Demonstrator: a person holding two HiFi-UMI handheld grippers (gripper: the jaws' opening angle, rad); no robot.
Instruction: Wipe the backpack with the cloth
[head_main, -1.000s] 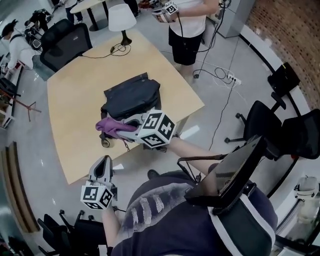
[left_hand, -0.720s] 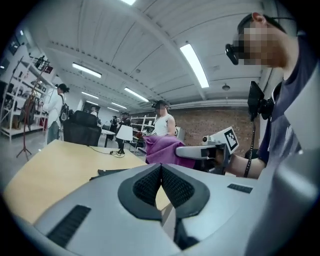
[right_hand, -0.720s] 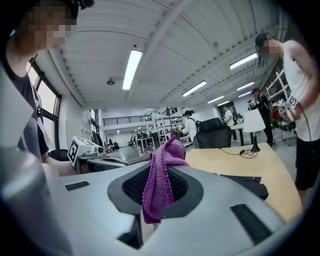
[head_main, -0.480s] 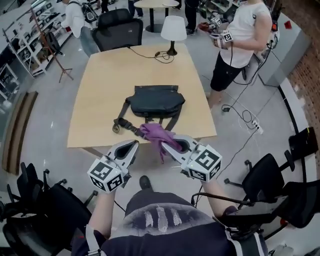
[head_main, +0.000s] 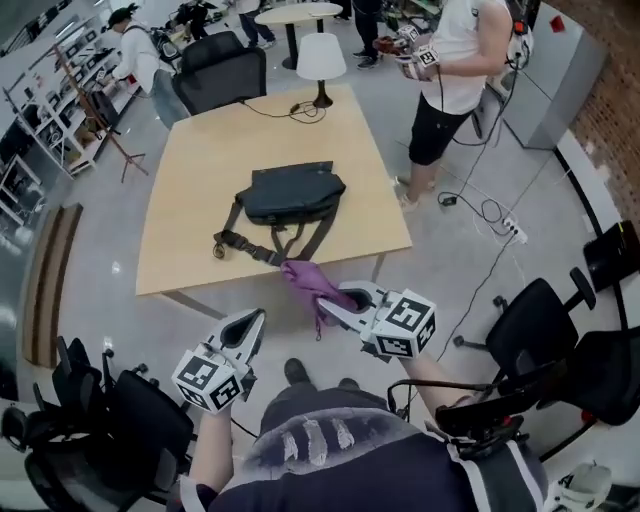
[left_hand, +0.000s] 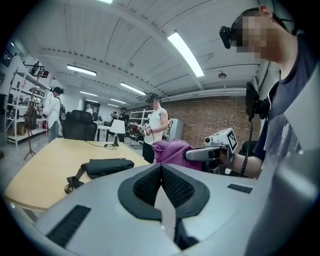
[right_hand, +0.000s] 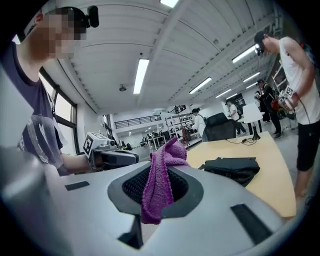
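Observation:
A dark backpack (head_main: 290, 192) lies flat on the wooden table (head_main: 190, 190), its straps trailing toward the near edge; it also shows as a dark backpack (left_hand: 106, 166) and a dark backpack (right_hand: 232, 166) in the gripper views. My right gripper (head_main: 325, 302) is shut on a purple cloth (head_main: 312, 285), held off the table just short of its near edge; the cloth (right_hand: 159, 183) hangs from between the jaws. My left gripper (head_main: 243, 328) is lower left, away from the table, jaws shut with nothing between them.
A white lamp (head_main: 316, 62) with a cable stands at the table's far end. A person in a white top (head_main: 455, 60) stands at the far right corner holding grippers. Office chairs (head_main: 215, 70) are behind the table, more chairs (head_main: 540, 330) at my right and left.
The view swung and I stepped back: both grippers now sit lower and nearer me, and the cloth has moved off the table edge.

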